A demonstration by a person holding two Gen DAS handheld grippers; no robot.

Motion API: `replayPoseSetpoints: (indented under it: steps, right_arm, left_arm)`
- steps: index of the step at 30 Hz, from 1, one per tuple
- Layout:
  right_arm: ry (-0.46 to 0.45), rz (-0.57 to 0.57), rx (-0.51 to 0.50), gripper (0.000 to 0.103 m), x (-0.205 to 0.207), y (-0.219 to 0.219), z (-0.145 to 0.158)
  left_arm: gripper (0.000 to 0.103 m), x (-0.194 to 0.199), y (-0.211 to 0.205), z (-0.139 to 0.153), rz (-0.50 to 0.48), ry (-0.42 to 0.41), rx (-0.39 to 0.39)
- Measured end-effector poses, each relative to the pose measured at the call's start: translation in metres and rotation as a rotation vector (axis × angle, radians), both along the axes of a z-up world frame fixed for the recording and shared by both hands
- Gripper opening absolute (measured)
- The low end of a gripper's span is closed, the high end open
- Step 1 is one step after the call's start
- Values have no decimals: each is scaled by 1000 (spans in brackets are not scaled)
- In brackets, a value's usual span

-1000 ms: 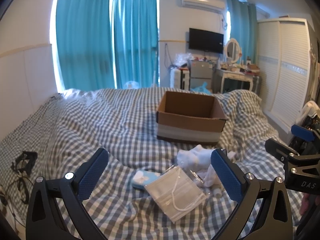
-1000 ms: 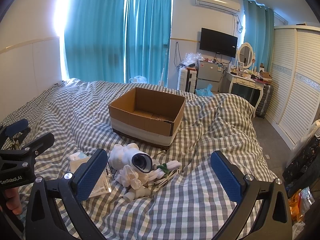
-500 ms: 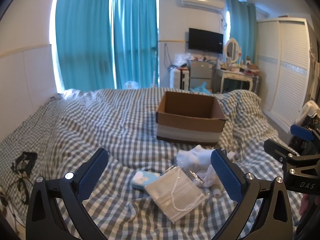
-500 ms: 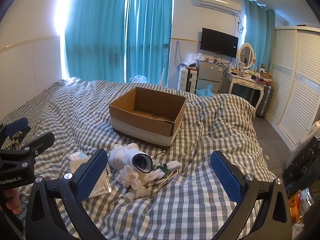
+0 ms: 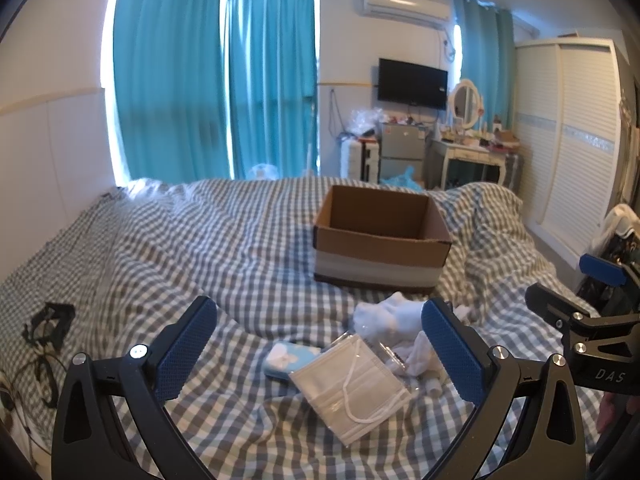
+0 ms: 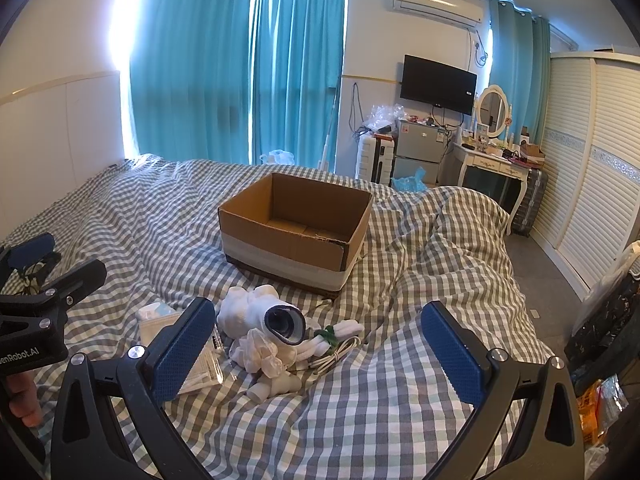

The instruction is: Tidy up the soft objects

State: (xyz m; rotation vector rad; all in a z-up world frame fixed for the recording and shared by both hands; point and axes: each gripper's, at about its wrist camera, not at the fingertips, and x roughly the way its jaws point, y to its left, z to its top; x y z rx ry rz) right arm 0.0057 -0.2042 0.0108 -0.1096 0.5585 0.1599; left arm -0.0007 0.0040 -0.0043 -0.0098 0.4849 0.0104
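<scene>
An open, empty cardboard box (image 5: pixel 380 236) (image 6: pixel 296 228) stands on the checked bed. In front of it lies a small pile: a bagged white face mask (image 5: pixel 352 388) (image 6: pixel 200 364), a light-blue tissue pack (image 5: pixel 290 360) (image 6: pixel 156 312), rolled white socks (image 5: pixel 388 316) (image 6: pixel 260 312), a white frilly cloth (image 6: pixel 260 352) and a white cable (image 6: pixel 336 354). My left gripper (image 5: pixel 320 356) is open and empty, above the mask. My right gripper (image 6: pixel 316 352) is open and empty, just right of the pile. Each gripper shows at the edge of the other's view.
A black tangle of cords (image 5: pixel 44 332) lies on the bed's left edge. Teal curtains (image 5: pixel 216 80), a small fridge (image 6: pixel 420 152), a dressing table (image 6: pixel 496 164) and a white wardrobe (image 6: pixel 592 168) stand beyond the bed. Bags (image 6: pixel 604 320) hang at the right.
</scene>
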Motion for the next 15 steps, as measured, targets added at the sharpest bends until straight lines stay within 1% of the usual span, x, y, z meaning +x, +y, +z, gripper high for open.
replayPoseSetpoints:
  steps: [5,8,11,13,15]
  right_arm:
    - [-2,1,0,103,0,-1,0]
    - [-3,2,-6,103,0,-1,0]
    - [7,6,-22,103,3,-2,-1]
    - [23,20,-30,103,6,-2,-6]
    - [55,26,-39,103,13,-3,-14]
  left_arm:
    - [103,-1,-1,3,0,-9,0]
    - [103,-2,-3,8,-23,-7,8]
    - [103,-1,-5,8,-25,-4,10]
    - [103,3,-4,3,-32,18,-1]
    - [103,11,-3,-7,-28,65,-5]
